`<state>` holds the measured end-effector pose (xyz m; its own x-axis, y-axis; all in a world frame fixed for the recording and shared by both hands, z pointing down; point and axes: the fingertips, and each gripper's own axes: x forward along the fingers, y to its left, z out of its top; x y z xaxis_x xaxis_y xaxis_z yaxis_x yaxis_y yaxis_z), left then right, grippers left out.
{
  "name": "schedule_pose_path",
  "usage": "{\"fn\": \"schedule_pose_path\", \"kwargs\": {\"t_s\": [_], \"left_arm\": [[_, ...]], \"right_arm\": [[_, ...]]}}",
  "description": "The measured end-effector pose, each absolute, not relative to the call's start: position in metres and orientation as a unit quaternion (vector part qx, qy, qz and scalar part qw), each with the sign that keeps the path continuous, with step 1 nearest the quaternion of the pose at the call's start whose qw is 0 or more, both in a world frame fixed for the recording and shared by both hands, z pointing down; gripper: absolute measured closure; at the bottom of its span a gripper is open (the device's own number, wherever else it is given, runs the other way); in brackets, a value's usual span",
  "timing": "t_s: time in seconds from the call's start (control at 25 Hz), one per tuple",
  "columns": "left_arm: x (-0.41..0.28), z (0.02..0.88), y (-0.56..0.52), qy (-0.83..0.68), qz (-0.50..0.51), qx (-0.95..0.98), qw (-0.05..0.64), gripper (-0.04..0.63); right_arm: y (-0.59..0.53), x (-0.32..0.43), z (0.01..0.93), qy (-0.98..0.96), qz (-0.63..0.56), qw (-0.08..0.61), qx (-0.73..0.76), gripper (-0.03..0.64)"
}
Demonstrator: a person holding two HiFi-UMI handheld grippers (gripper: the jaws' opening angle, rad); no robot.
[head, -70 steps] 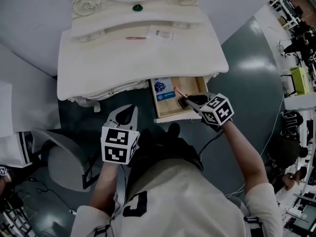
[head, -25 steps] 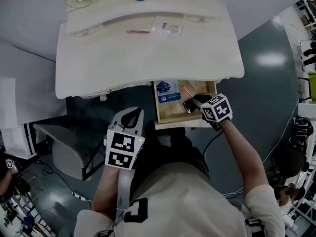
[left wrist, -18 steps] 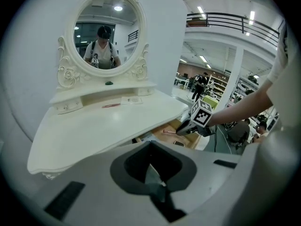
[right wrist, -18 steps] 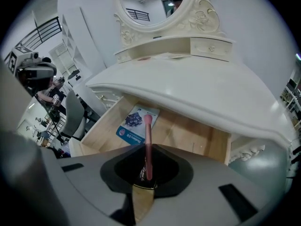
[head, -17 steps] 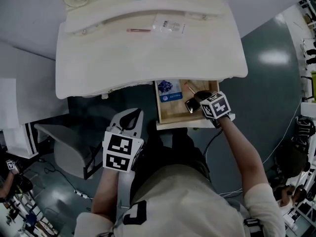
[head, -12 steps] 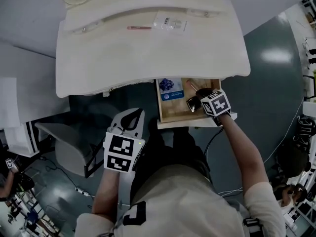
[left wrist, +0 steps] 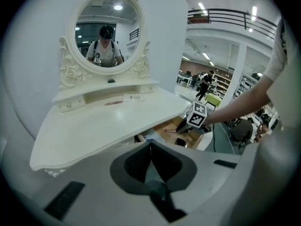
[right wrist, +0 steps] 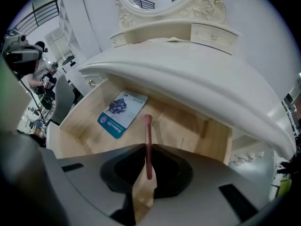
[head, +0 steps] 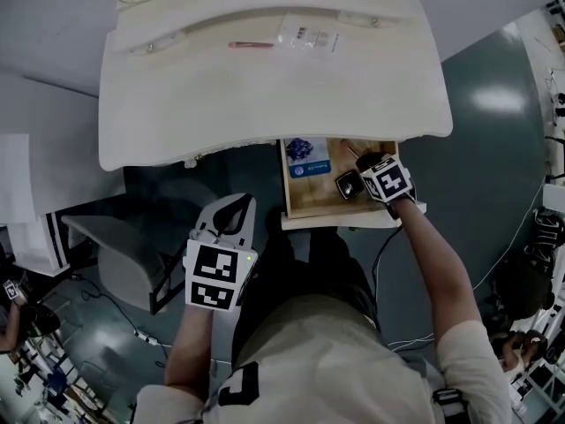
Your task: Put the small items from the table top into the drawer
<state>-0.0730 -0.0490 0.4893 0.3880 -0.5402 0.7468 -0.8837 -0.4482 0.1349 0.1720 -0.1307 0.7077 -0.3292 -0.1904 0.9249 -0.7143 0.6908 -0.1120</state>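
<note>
Jaws of the right gripper [right wrist: 146, 149] are pressed on a thin pink stick [right wrist: 148, 134], pinching it near its lower end; the stick runs straight out along the line of the jaws, its slightly wider tip past the fingertips and aimed at the back of the open wooden drawer [right wrist: 77, 128]; whether that tip touches the drawer floor cannot be told; in the head view this gripper points steeply down into the right half of the drawer, just under the front edge of the white dressing table [head: 265, 104]; a blue and white card [right wrist: 121, 113] lies flat on the drawer floor, left of the stick in the right gripper view and apart from it; up on the table top, near the back, lie a second pink stick [head: 250, 45] and, just right of it, a clear packet [head: 306, 36]; the left gripper [left wrist: 150, 147] hangs in front of the table, well apart from the drawer, its jaws brought together with nothing between them.
</note>
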Motion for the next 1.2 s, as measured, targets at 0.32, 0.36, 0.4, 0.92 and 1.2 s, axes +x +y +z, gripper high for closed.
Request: {"fn": "schedule_pose_path", "kwargs": {"t_s": [0.32,0.36,0.4,0.92,1.2], "left_arm": [[-0.073,0.494,-0.043,-0.448,0.314,0.787,0.285,0.538],[-0.073,0.494,-0.042,-0.447,0.315,0.787,0.285,0.538],[-0.074,0.494,-0.041,-0.448,0.315,0.787,0.286,0.538],[-0.088,0.494,-0.032,-0.454,0.316,0.783,0.285,0.538],[-0.092,0.483,-0.029,-0.456,0.294,0.789,0.289,0.538]], "right_arm": [[-0.142,0.175,0.72,-0.758,0.282,0.492,0.321,0.558],[-0.144,0.175,0.72,-0.756,0.284,0.491,0.326,0.558],[-0.145,0.174,0.721,-0.755,0.286,0.49,0.328,0.559],[-0.148,0.166,0.727,-0.75,0.274,0.497,0.34,0.485],[-0.142,0.164,0.707,-0.759,0.28,0.472,0.351,0.485]]}}
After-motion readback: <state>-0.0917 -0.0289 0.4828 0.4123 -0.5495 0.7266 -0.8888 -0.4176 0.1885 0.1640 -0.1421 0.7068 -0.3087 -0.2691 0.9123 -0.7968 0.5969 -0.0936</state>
